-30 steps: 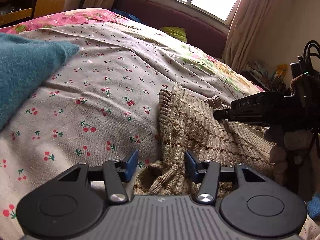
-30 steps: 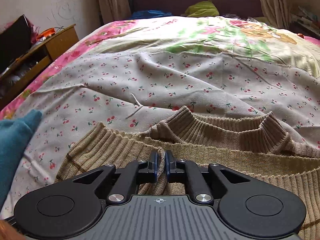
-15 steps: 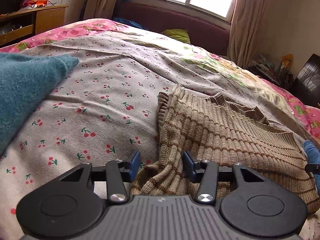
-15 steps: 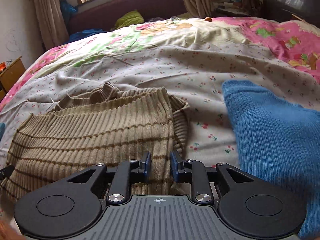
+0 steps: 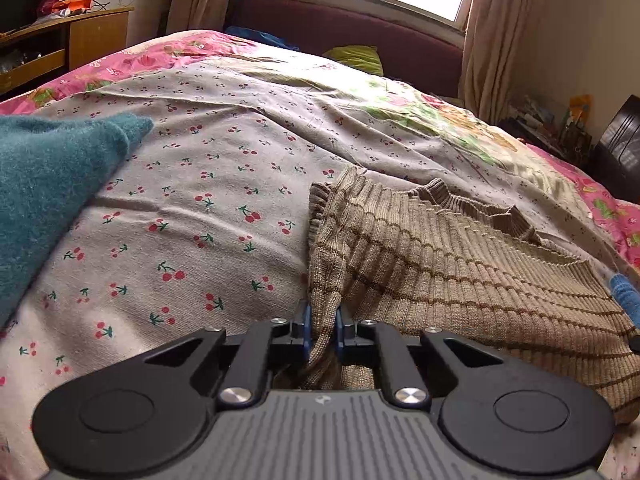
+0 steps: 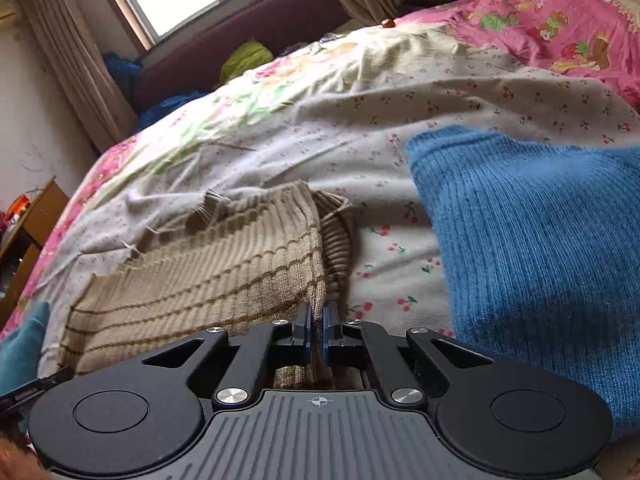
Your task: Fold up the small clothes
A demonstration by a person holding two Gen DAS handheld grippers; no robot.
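A tan ribbed sweater with brown stripes (image 5: 460, 276) lies flat on the cherry-print bedsheet (image 5: 200, 208), collar toward the window. My left gripper (image 5: 322, 330) is shut on the sweater's near left edge, with fabric pinched between the blue pads. In the right wrist view the same sweater (image 6: 224, 268) spreads to the left. My right gripper (image 6: 316, 330) is shut on the sweater's near right edge, beside a folded-under ribbed sleeve (image 6: 336, 240).
A teal knit garment (image 5: 52, 184) lies on the bed to the left of the sweater. A blue knit sweater (image 6: 540, 248) lies to its right. A wooden cabinet (image 5: 60, 52) stands at the far left. A dark red headboard (image 5: 348, 28) sits under the window.
My left gripper has closed from open onto the sweater's left edge. My right gripper moved from the collar area to the near right edge and closed on it.
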